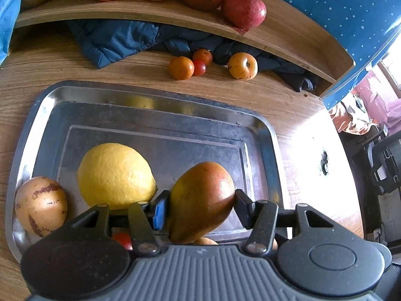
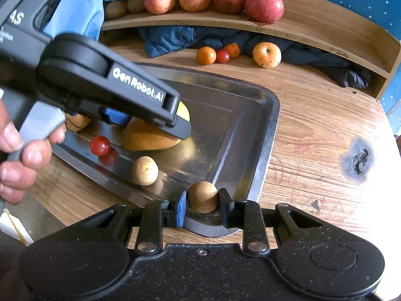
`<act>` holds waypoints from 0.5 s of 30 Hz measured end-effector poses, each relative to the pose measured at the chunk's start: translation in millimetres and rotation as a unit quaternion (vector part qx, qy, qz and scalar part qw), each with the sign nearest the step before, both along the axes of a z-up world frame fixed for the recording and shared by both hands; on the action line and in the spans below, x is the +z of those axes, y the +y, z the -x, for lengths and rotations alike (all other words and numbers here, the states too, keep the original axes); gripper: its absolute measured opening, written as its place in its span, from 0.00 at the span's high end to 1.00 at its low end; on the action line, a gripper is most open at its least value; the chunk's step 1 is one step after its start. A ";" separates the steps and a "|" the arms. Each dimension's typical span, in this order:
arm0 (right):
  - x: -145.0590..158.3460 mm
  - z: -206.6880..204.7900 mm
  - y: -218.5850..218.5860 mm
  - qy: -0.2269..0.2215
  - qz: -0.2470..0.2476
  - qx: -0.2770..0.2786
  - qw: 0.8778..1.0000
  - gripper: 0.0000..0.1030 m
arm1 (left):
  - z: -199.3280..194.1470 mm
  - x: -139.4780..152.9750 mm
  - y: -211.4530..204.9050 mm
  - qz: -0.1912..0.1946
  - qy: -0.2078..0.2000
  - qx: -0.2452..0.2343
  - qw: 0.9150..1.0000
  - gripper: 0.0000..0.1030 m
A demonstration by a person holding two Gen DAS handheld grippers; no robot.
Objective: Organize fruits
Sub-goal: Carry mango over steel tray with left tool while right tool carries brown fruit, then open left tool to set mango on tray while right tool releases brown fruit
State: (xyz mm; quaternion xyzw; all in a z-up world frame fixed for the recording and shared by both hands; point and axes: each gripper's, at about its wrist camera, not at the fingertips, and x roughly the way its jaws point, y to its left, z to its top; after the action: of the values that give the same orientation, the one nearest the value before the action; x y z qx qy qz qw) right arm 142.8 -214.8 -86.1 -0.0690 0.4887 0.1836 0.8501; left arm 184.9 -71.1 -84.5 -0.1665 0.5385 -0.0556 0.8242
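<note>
My left gripper point(image 1: 200, 200) is shut on a red-yellow mango point(image 1: 200, 200) and holds it over the steel tray point(image 1: 160, 115). A large lemon point(image 1: 115, 175) and a striped pepino melon point(image 1: 40, 205) lie in the tray's left part. My right gripper point(image 2: 202, 200) is shut on a small brown round fruit point(image 2: 202, 199) at the tray's near corner point(image 2: 263, 150). In the right wrist view the left gripper point(image 2: 150, 115) hangs over the tray with the mango point(image 2: 147, 136). A cherry tomato point(image 2: 100, 145) and another brown fruit point(image 2: 144, 170) lie in the tray.
Behind the tray on the wooden table lie two small oranges point(image 1: 181, 67), a cherry tomato point(image 1: 199, 67) and a yellow spotted fruit point(image 1: 242, 65). A dark blue cloth point(image 1: 120, 40) lies under a wooden shelf point(image 1: 155, 7) with red apples point(image 1: 243, 11). A burn mark point(image 2: 359, 160) is at right.
</note>
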 end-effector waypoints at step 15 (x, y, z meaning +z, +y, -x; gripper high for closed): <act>1.9 0.1 -0.3 -0.011 0.012 -0.004 1.000 0.54 | 2.4 10.7 0.9 -0.006 -0.002 -0.010 1.000 0.21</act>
State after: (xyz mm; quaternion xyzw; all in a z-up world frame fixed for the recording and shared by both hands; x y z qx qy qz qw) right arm 142.7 -215.1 -84.2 -0.0791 0.4815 0.1741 0.8553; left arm 182.6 -70.3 -73.8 -0.1560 0.5387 -0.0605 0.8257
